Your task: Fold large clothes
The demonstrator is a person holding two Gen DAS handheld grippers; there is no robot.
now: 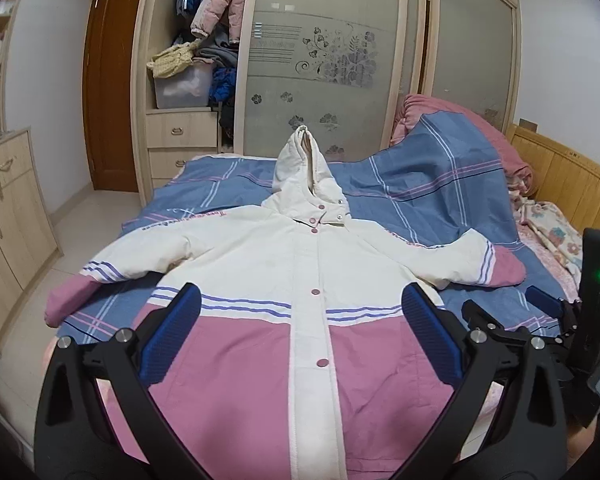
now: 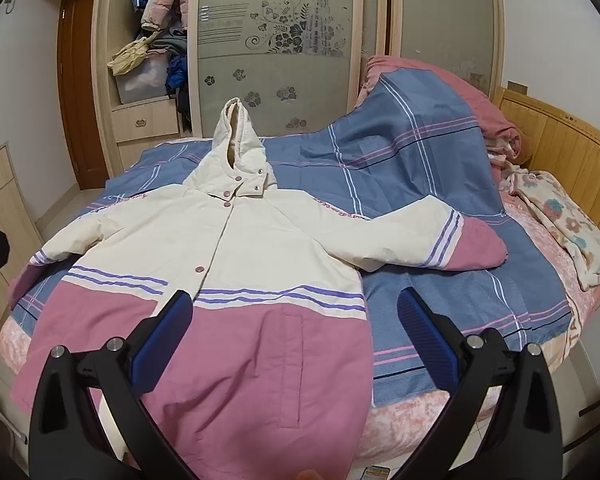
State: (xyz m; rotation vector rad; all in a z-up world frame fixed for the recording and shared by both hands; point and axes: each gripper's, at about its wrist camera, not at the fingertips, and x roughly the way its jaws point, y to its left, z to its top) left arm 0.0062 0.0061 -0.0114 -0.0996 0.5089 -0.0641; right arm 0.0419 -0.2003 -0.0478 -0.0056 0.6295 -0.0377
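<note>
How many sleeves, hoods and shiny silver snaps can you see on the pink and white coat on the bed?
Sleeves: 2
Hood: 1
Silver snaps: 2
Total: 5

Hooded jacket (image 1: 292,264) lying face up and flat on the bed, cream upper half, pink lower half and cuffs, purple stripes between, front snapped shut with pink buttons, both sleeves spread outward, hood peaked upright at far end
</note>
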